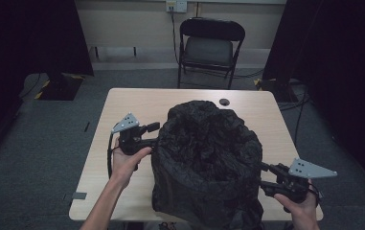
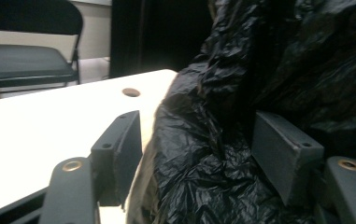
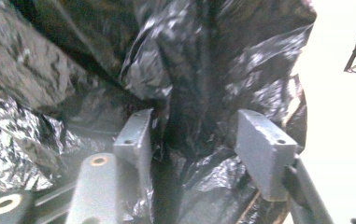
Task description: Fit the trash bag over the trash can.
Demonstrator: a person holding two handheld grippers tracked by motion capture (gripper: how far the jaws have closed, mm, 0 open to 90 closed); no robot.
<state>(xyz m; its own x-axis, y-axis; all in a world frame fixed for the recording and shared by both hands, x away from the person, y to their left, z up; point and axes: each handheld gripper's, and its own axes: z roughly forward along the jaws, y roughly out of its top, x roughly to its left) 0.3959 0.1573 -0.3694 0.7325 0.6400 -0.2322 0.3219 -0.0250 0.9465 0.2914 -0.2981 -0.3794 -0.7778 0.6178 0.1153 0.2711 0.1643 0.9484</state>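
We see a crumpled black plastic bag standing open on the pale wooden table. The left gripper meets its left side, the right gripper its right. Left gripper view: jaws parted, bag film bulging between them, pads not pressing. Right gripper view: jaws likewise apart around a fold. Behind the table: black folding chair, grey floor, wall socket. No legible writing.

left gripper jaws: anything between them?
Yes. In the left gripper view, crumpled film of the black bag sits between the open jaws of the left gripper; pads not visibly pressing.
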